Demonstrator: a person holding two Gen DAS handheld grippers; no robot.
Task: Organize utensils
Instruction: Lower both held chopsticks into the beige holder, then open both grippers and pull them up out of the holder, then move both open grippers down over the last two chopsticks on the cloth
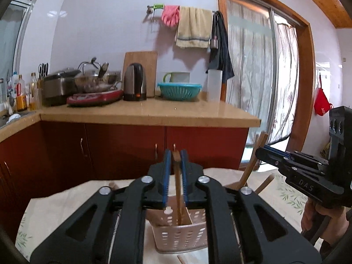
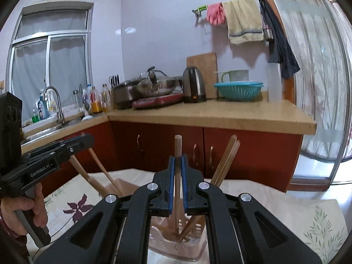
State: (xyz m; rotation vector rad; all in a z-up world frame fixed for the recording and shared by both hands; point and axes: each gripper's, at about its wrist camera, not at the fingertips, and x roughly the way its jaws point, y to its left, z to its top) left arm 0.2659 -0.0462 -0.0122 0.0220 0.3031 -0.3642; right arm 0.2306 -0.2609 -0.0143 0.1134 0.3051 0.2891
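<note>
Left gripper: jaws slightly apart around an upright wooden stick, whose lower end stands in the perforated holder. Right gripper: jaws clamped on a wooden chopstick above the same holder, which stands on the table with a floral cloth.

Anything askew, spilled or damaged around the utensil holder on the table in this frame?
Nothing spilled or damaged. The utensil holder stands upright on the table. The wooden utensils in it lean at different angles, as loose sticks would. Each tongs has one wooden utensil between its pads, lower end in the holder.
</note>
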